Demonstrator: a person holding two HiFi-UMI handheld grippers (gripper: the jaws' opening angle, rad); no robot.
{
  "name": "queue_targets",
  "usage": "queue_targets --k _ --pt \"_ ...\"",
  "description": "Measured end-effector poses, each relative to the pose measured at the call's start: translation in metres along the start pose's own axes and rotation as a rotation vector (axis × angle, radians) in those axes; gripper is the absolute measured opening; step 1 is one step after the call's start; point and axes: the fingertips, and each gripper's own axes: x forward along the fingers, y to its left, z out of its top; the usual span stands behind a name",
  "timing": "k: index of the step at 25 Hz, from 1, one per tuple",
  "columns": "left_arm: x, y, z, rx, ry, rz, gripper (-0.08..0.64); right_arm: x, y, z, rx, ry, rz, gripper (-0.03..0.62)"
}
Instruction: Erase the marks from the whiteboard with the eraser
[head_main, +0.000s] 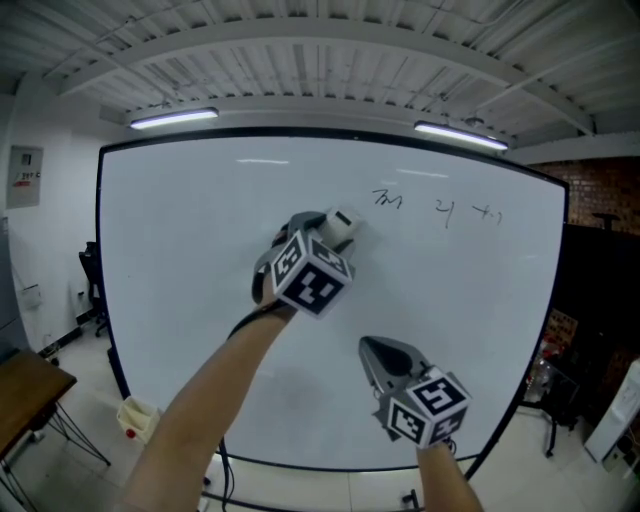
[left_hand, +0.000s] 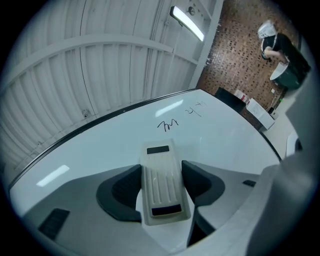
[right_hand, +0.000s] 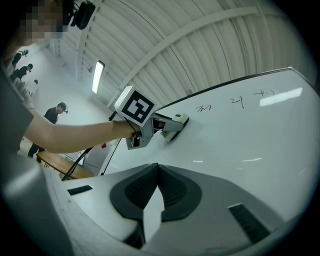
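A large whiteboard (head_main: 200, 300) fills the head view, with three black marks (head_main: 438, 208) at its upper right. My left gripper (head_main: 322, 232) is shut on a pale grey eraser (left_hand: 162, 181), whose far end (head_main: 341, 226) rests at the board, left of and slightly below the nearest mark (left_hand: 168, 124). In the right gripper view the eraser (right_hand: 175, 125) also meets the board, below the marks (right_hand: 235, 102). My right gripper (right_hand: 156, 175) is shut with nothing in it, hanging lower in front of the board (right_hand: 260, 165), as the head view (head_main: 378, 352) confirms.
The whiteboard's dark frame (head_main: 102, 260) stands on a stand. A wooden table (head_main: 25, 392) and a chair (head_main: 92, 280) are at the left. A brick wall (head_main: 605, 195) lies behind on the right. Ceiling lights (head_main: 172, 117) run above. People (right_hand: 52, 117) stand far off.
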Motion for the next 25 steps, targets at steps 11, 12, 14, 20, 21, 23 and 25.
queue_targets --k 11,12,14,20,21,23,25 --pt "-0.004 0.057 0.006 -0.085 -0.031 0.066 0.259 0.002 0.0 -0.008 0.009 0.012 -0.016 -0.005" --pt "-0.006 0.068 0.006 -0.094 -0.034 0.084 0.259 0.002 -0.001 -0.009 0.01 0.012 -0.018 -0.005" --pt "-0.012 0.092 0.005 -0.124 -0.041 0.121 0.259 0.003 -0.002 -0.009 0.011 0.013 -0.022 -0.005" --pt "-0.017 0.106 0.002 -0.204 -0.069 0.124 0.259 0.005 0.001 -0.01 0.014 0.007 -0.025 -0.005" --pt "-0.017 0.106 0.003 -0.202 -0.075 0.127 0.259 0.005 0.001 -0.011 0.013 0.006 -0.024 -0.005" --pt "-0.018 0.106 0.003 -0.209 -0.082 0.127 0.259 0.004 0.001 -0.011 0.014 0.006 -0.027 -0.005" --pt "-0.021 0.107 0.004 -0.221 -0.084 0.127 0.259 0.002 0.003 -0.011 0.016 0.008 -0.033 -0.005"
